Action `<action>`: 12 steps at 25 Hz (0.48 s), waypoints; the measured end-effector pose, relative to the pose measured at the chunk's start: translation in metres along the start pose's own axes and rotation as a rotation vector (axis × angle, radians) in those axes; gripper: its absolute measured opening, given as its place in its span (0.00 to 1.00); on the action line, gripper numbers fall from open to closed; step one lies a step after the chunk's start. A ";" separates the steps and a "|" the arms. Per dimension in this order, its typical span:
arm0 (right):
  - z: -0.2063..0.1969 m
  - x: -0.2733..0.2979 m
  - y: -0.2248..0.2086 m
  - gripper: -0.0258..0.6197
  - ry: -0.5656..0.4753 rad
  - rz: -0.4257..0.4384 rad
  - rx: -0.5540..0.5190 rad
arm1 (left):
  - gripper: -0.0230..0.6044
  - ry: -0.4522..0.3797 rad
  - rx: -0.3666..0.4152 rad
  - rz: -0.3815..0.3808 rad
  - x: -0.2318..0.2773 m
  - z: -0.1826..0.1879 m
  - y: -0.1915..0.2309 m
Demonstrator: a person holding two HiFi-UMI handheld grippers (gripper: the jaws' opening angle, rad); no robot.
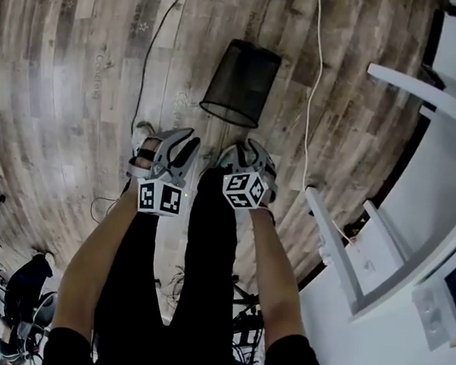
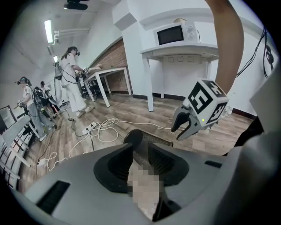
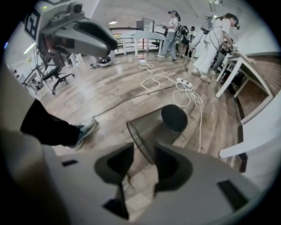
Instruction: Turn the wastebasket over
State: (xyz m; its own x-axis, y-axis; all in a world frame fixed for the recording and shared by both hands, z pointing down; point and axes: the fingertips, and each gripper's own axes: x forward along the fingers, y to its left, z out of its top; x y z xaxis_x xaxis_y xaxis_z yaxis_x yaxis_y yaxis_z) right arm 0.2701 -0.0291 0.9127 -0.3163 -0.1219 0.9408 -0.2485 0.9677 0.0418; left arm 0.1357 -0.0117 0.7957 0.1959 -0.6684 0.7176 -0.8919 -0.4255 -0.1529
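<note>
Two forearms [image 1: 102,245] reach down past black trousers [image 1: 200,281] and carry the tools side by side above the wooden floor [image 1: 68,78].

Just ahead of both tools, a black mesh wastebasket [image 1: 241,81] lies on its side on the boards. It sits a little more in line with the right tool than the left. Its open mouth faces the tools and its closed base points away from them.

The left tool [image 1: 173,144] is released. In the left gripper view its dark pads stand apart with nothing pressed between them. A strip of the wastebasket shows through the gap, out on the floor beyond.

The right tool [image 1: 244,152] is released too. In the right gripper view its jaws stand apart and the wastebasket's rim shows in the gap. The head view puts the tips short of that rim, not touching it.

A white cable [image 1: 314,81] runs along the boards on the wastebasket's right side and a black cable [image 1: 147,62] on its left. Neither can be seen to touch it. White furniture [image 1: 434,95] stands along the floor's right edge, well apart from the wastebasket. One shoe [image 3: 85,131] rests on the boards at the left tool's side.
</note>
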 end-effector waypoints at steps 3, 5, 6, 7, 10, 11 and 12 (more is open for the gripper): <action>-0.006 0.021 -0.002 0.26 0.023 -0.005 -0.063 | 0.26 -0.010 -0.015 0.017 0.003 -0.002 0.000; -0.013 0.036 -0.002 0.26 0.046 -0.005 -0.104 | 0.26 -0.020 -0.031 0.027 0.005 -0.002 -0.002; -0.016 0.042 -0.002 0.26 0.059 -0.004 -0.115 | 0.26 -0.025 -0.038 0.031 0.006 -0.002 -0.003; -0.019 0.048 -0.002 0.27 0.071 -0.004 -0.122 | 0.26 -0.028 -0.045 0.035 0.006 -0.002 -0.004; -0.029 0.064 -0.003 0.27 0.105 -0.008 -0.140 | 0.26 -0.033 -0.067 0.044 0.007 -0.004 -0.006; -0.031 0.068 -0.004 0.27 0.117 -0.012 -0.148 | 0.26 -0.034 -0.076 0.049 0.008 -0.005 -0.006; -0.033 0.073 -0.004 0.27 0.128 -0.017 -0.157 | 0.26 -0.035 -0.087 0.054 0.008 -0.006 -0.005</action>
State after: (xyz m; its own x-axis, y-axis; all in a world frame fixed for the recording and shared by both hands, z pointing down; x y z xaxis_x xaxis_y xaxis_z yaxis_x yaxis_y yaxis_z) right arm 0.2787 -0.0349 0.9924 -0.1919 -0.1194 0.9741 -0.1042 0.9894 0.1007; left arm 0.1395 -0.0110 0.8063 0.1588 -0.7106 0.6854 -0.9333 -0.3344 -0.1304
